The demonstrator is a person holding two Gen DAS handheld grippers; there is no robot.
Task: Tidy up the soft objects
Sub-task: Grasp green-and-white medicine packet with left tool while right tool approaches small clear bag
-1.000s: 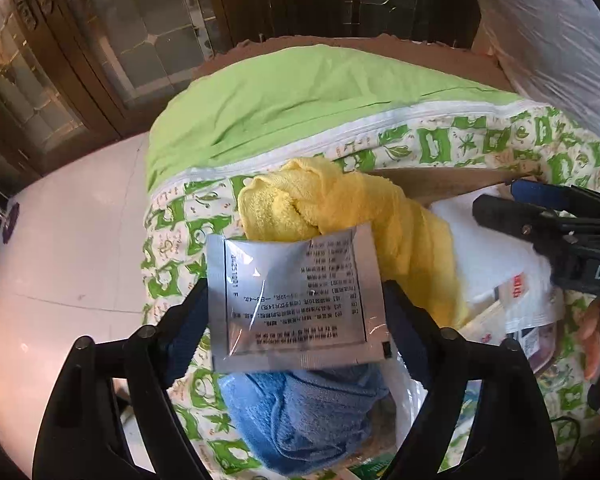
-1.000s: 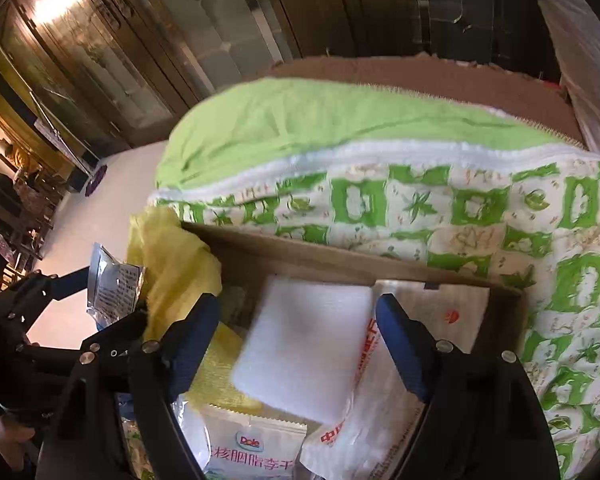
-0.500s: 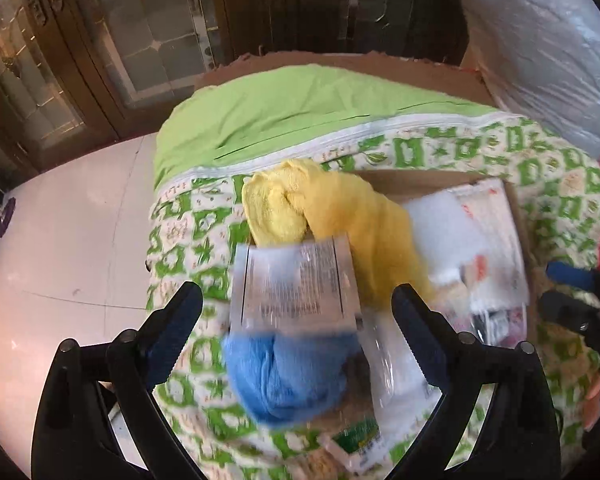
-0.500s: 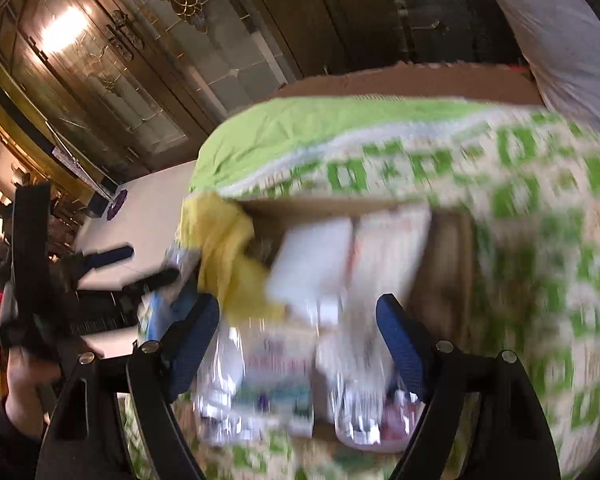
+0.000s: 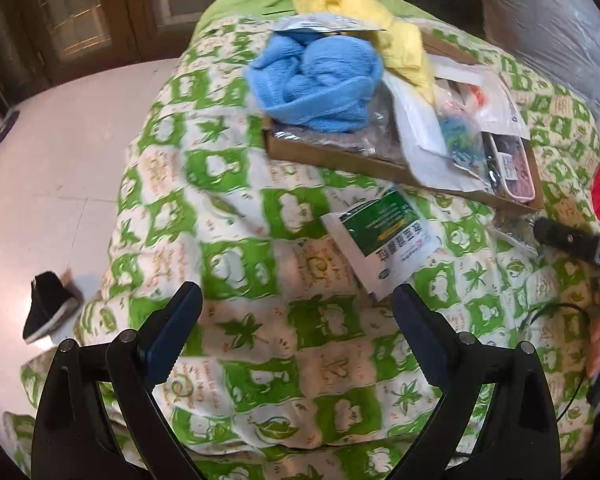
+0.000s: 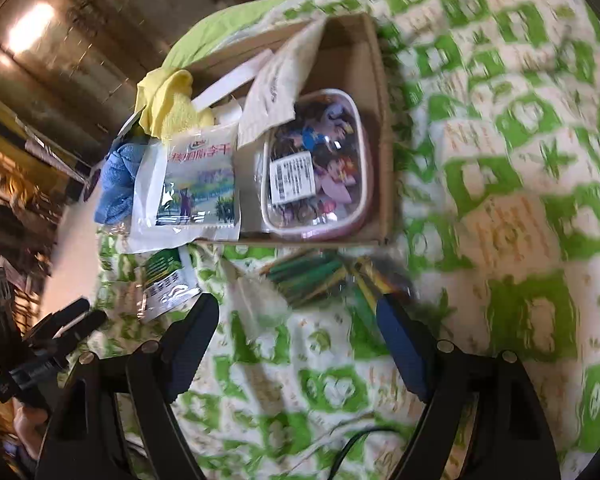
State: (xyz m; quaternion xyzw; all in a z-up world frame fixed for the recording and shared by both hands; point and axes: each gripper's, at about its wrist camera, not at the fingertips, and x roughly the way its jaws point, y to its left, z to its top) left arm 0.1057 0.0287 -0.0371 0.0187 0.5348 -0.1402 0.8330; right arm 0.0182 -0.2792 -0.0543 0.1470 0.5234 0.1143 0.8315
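Observation:
A shallow cardboard box (image 5: 340,158) lies on the green-patterned quilt (image 5: 236,264). In it, a blue towel (image 5: 316,80) is bunched at the left end with a silver packet (image 5: 320,24) on top, and a yellow towel (image 5: 384,16) lies behind. My left gripper (image 5: 296,320) is open and empty over bare quilt, short of a green-and-white packet (image 5: 380,240). My right gripper (image 6: 300,320) is open just short of a clear bag of green and yellow sticks (image 6: 324,276). The right wrist view shows the box (image 6: 382,128), blue towel (image 6: 116,184), yellow towel (image 6: 172,104) and left gripper (image 6: 60,328).
The box also holds a printed snack pouch (image 6: 200,184), a pink-rimmed clear case (image 6: 320,168) and white packets (image 5: 420,128). A black shoe (image 5: 48,308) lies on the pale floor to the left. A grey plastic-wrapped bundle (image 5: 548,20) stands at the far right.
The left gripper let go of the silver packet, which now rests on the blue towel. Both grippers drew back from the box and sank toward the near quilt.

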